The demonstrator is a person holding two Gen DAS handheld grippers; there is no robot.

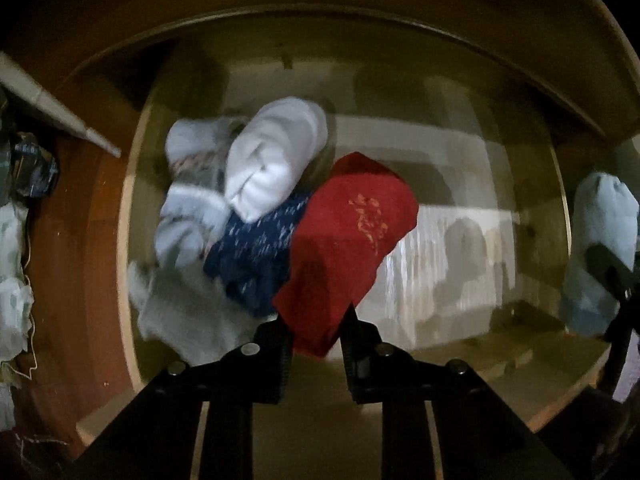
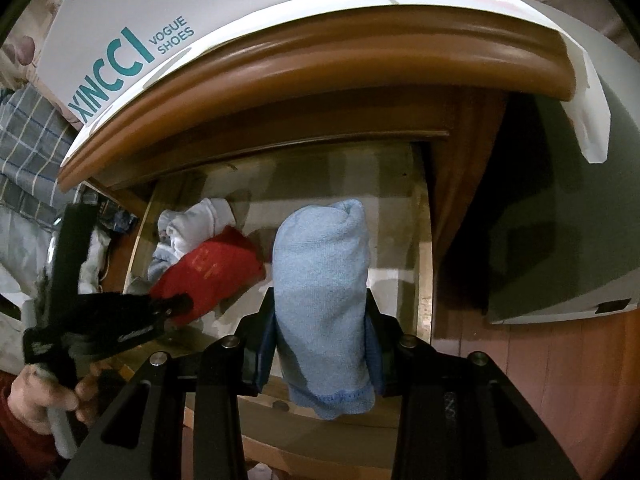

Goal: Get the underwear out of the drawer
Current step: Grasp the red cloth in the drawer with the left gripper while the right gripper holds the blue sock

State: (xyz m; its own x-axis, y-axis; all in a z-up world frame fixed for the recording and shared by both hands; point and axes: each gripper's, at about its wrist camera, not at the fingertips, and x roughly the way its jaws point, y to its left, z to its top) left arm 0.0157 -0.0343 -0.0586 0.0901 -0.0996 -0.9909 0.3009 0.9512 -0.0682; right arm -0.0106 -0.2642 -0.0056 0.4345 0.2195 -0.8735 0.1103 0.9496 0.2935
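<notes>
My left gripper [image 1: 316, 320] is shut on a rolled red underwear [image 1: 348, 240] with gold print and holds it over the open wooden drawer [image 1: 132, 216]. The red roll also shows in the right wrist view [image 2: 216, 272]. My right gripper [image 2: 320, 308] is shut on a rolled light blue underwear [image 2: 324, 288] and holds it above the drawer's right side; it also shows in the left wrist view [image 1: 596, 248]. In the drawer lie a white roll [image 1: 276, 156], a navy patterned roll [image 1: 256, 256] and grey pieces [image 1: 188, 208].
A white shoe box [image 2: 132, 40] lies on the cabinet top [image 2: 280, 64] above the drawer. Cloth and bags [image 1: 16, 248] pile up left of the cabinet. A grey board [image 2: 560, 240] leans at the right.
</notes>
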